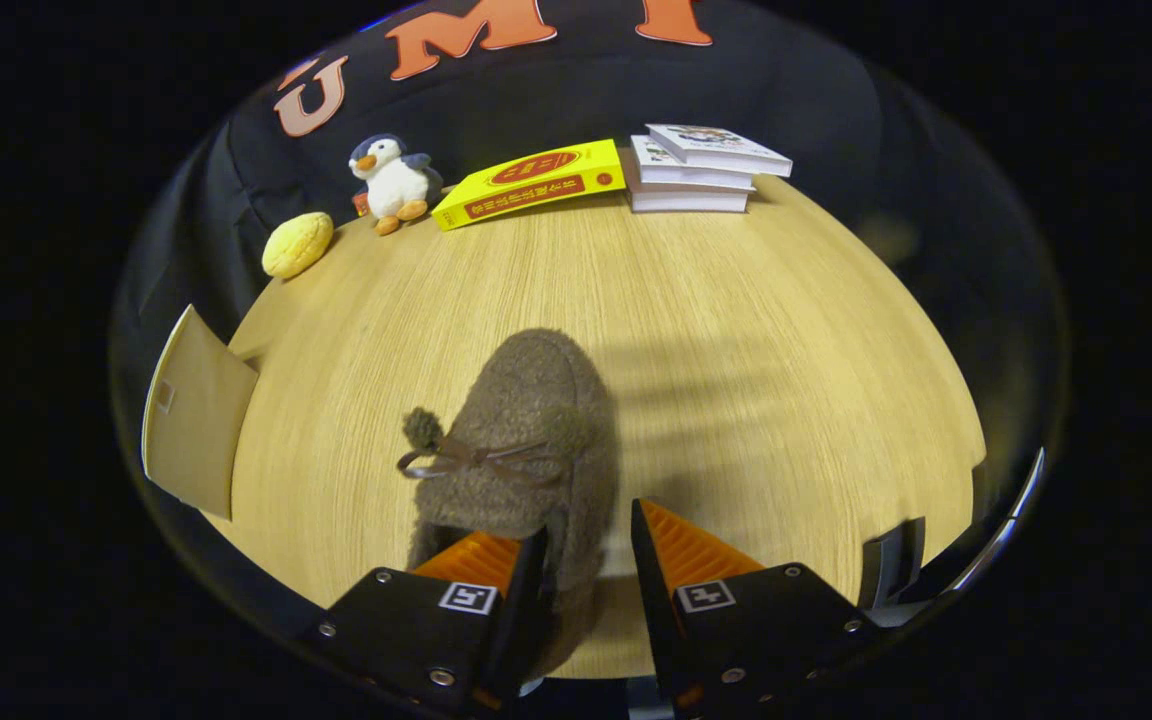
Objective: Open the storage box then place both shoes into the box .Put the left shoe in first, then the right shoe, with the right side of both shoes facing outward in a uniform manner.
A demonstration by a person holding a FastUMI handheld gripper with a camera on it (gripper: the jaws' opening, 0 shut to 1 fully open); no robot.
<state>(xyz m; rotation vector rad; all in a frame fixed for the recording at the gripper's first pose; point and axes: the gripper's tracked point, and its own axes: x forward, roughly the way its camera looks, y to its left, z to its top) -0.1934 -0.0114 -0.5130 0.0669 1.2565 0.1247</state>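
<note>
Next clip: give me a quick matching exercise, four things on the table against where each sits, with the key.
1. shoe
2. penguin
3. yellow book
4. white books

a. stacked at the table's far edge, right of the yellow book
b. between the bun and the yellow book
c. its heel end between the open gripper's fingers
d. flat, between penguin and stack

Pairs: 1-c, 2-b, 3-d, 4-a

Shoe [526, 440] heel behind gripper [586, 560]

Counts on the light wooden counter [736, 330]

There was one fuzzy brown shoe [521, 440], one plush penguin [394, 180], one yellow bun-shaped toy [298, 244], one yellow book [531, 183], three stacked white books [701, 170], one beige panel [194, 415], and one gripper [586, 560], its fingers apart.
</note>
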